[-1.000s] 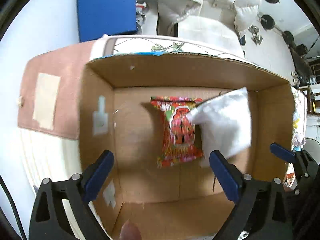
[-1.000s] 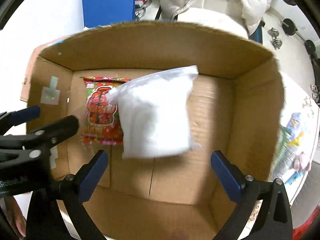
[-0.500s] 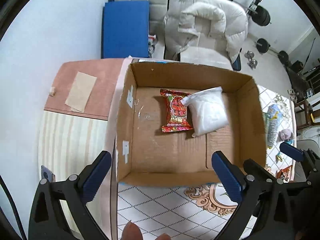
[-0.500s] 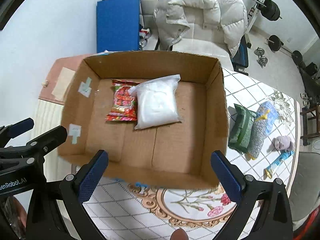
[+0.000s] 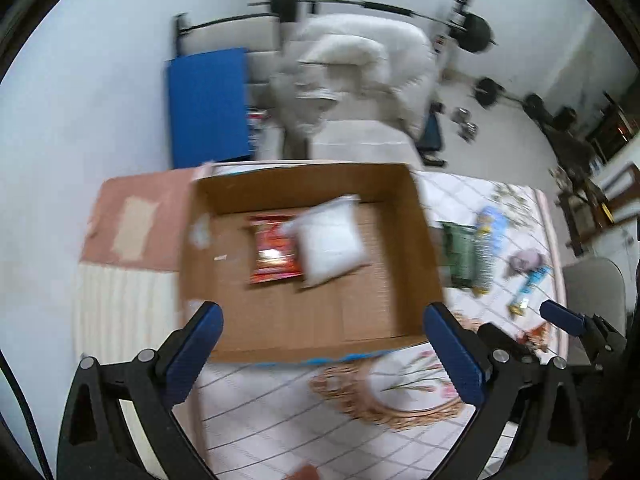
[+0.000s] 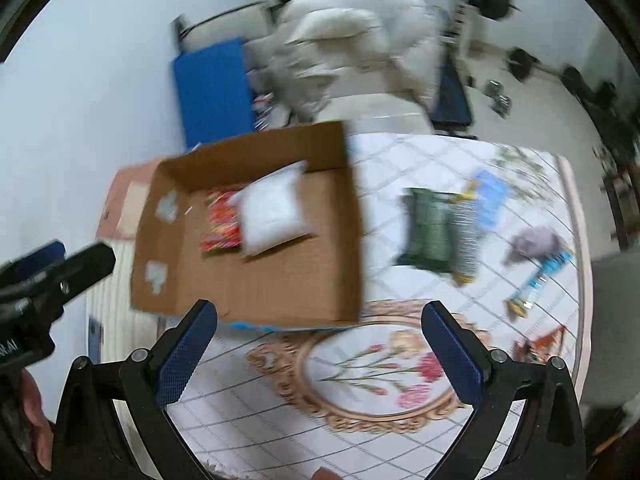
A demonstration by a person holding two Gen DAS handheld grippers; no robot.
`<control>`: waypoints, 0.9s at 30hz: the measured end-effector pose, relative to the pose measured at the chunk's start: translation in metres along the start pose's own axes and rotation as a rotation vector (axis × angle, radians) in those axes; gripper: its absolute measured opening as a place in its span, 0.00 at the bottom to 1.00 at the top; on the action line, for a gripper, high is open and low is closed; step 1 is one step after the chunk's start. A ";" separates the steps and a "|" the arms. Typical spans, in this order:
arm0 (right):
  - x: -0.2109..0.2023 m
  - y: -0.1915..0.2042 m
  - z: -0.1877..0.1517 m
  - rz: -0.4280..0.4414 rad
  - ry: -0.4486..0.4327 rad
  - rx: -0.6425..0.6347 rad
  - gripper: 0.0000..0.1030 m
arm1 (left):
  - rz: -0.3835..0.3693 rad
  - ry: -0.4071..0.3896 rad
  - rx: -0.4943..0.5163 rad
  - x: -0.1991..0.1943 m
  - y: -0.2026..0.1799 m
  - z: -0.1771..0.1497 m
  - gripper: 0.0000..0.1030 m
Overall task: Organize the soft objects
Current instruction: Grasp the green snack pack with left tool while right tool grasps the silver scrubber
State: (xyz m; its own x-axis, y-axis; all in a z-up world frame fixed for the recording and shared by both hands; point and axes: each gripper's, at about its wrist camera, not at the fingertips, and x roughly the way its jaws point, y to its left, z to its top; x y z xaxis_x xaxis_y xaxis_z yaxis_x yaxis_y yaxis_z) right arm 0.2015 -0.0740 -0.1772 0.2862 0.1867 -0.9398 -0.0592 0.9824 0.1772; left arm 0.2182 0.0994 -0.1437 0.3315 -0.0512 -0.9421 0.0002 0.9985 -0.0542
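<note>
An open cardboard box (image 5: 420, 224) (image 6: 344, 184) stands on the table. Inside lie a red snack packet (image 5: 272, 252) (image 6: 220, 220) and a white soft bag (image 5: 332, 240) (image 6: 272, 208) side by side, the bag overlapping the packet. Right of the box on the tablecloth lie a dark green packet (image 6: 428, 232) (image 5: 456, 252), a silver and blue packet (image 6: 476, 216), a grey plush (image 6: 536, 244) and a blue tube (image 6: 540, 280). My left gripper (image 5: 324, 344) and right gripper (image 6: 320, 340) are both open and empty, high above the box's near edge.
A white patterned tablecloth (image 6: 360, 380) covers the table. A small orange packet (image 6: 540, 344) lies near the right edge. A pink mat (image 5: 132, 220) lies left of the box. Behind are a chair with a white jacket (image 5: 360, 80), a blue pad (image 5: 208, 104) and barbells.
Both grippers have risen and pulled back from inside the box to well above the table. The white bag, seen tilted in the box a second ago, now lies flat beside the red packet.
</note>
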 end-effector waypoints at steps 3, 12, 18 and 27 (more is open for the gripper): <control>0.006 -0.066 0.008 -0.048 0.017 0.106 1.00 | -0.039 0.058 0.065 0.036 -0.056 0.026 1.00; 0.151 -0.196 0.047 0.025 0.213 0.291 0.81 | 0.097 0.276 0.272 0.175 -0.180 0.090 0.85; 0.208 -0.214 0.049 0.116 0.299 0.315 0.48 | 0.123 0.369 0.326 0.225 -0.211 0.100 0.85; 0.173 -0.265 0.031 0.081 0.243 0.383 0.39 | 0.102 0.540 0.340 0.285 -0.235 0.085 0.85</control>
State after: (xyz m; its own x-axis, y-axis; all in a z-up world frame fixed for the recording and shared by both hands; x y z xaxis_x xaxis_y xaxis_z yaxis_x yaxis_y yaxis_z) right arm 0.2961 -0.3017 -0.3772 0.0595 0.3014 -0.9516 0.2984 0.9044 0.3051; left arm 0.3925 -0.1482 -0.3719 -0.1755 0.1309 -0.9757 0.3216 0.9444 0.0688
